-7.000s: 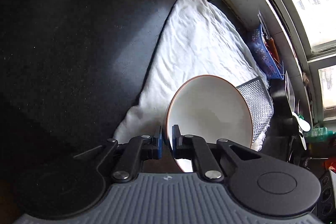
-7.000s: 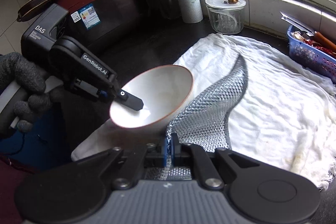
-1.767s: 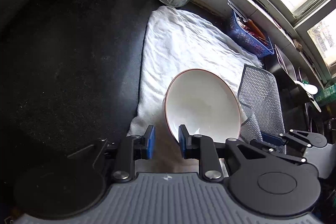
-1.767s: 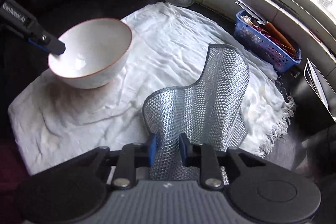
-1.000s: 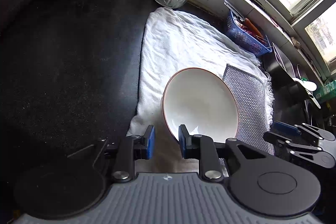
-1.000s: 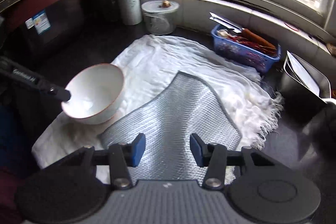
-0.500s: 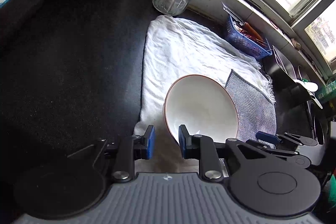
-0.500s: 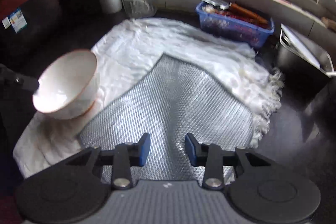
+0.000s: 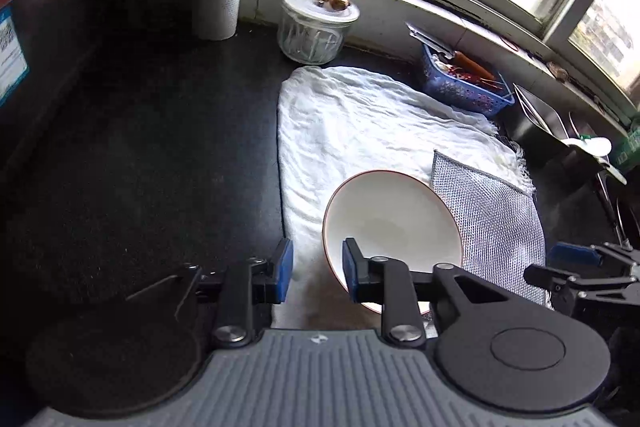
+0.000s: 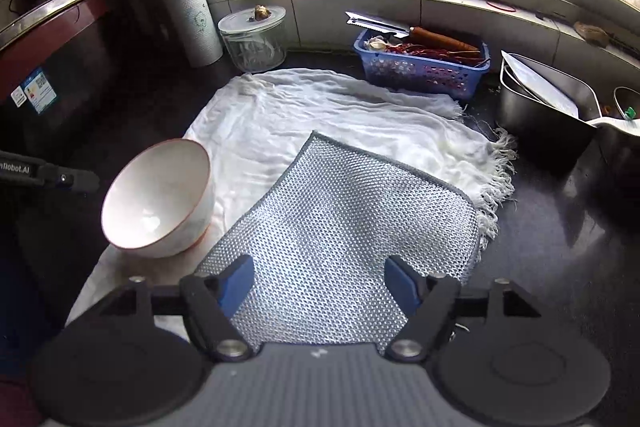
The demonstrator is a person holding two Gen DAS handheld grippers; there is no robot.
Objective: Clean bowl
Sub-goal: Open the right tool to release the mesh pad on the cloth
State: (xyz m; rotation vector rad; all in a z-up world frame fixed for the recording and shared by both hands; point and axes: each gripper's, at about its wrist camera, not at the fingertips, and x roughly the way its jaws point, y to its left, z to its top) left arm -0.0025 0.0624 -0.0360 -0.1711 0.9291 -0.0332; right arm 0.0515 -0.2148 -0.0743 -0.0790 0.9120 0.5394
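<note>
1. Bowl (image 9: 390, 223) sits tilted on the white towel (image 9: 360, 123), rim between the left gripper (image 9: 316, 269) fingers, so left is nearer.
2. Left jaws are opening, pads clear of the rim.
3. Right gripper (image 10: 320, 285) jaws are opening too, wide over the mesh cloth (image 10: 348, 227) lying flat, gripping nothing.

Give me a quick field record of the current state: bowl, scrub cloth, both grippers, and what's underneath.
bowl: white bowl tilted on the white towel, rim between the left gripper's pads
scrub cloth: silver mesh cloth lying flat on the towel, beside the bowl
left gripper: jaws opening, pads off the rim
right gripper: jaws opening wide above the mesh cloth, holding nothing
surface: dark countertop
</note>
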